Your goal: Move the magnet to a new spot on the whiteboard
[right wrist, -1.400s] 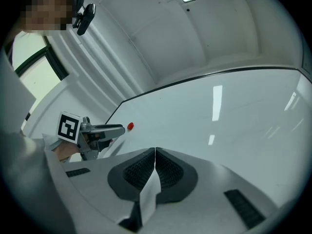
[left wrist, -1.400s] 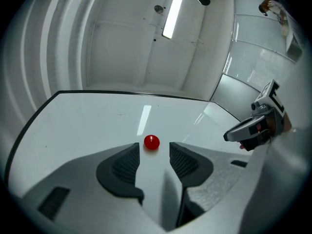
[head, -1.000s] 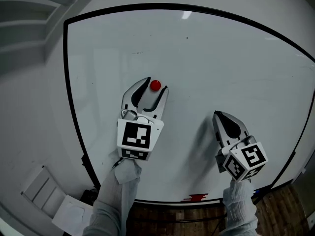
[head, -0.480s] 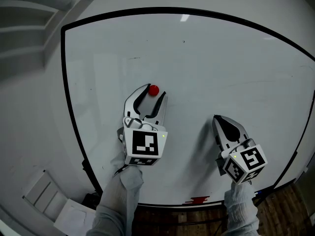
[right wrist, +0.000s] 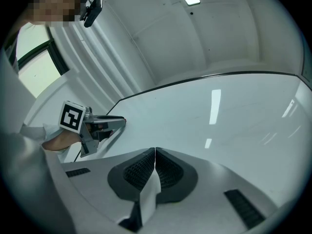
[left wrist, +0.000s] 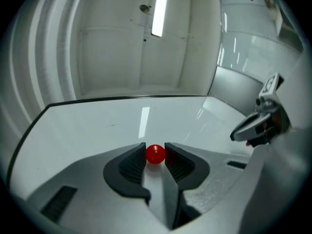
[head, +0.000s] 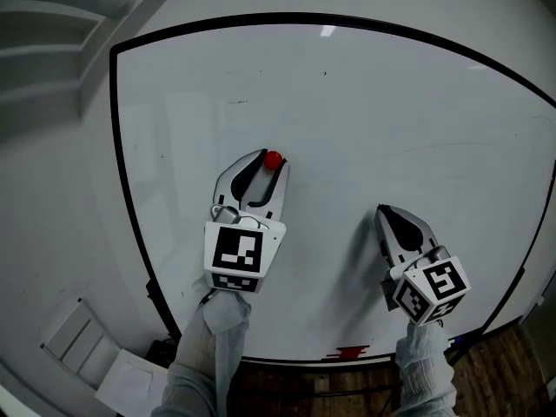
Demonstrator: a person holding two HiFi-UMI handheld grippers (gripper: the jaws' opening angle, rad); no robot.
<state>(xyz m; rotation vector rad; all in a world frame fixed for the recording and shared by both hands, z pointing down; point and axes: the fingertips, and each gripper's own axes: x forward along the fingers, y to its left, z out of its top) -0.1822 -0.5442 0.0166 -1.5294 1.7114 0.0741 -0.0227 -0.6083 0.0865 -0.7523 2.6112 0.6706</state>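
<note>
whiteboard [head: 391,102] holds magnet [head: 273,159] between left gripper [left wrist: 155,149] jaws, just closing, seemingly gripping it

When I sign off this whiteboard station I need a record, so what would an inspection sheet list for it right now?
Surface: whiteboard, white with a black frame and a few faint specks.
Job's things: red magnet on the board, left of centre.
Clutter: small red item at the board's bottom edge; kind unclear.
Grippers: left gripper has just been closing, pads now against both sides of the magnet; right gripper jaws together, empty.
Cables: thin wire loop on the left gripper.
Surroundings: white wall, wood floor below.
</note>
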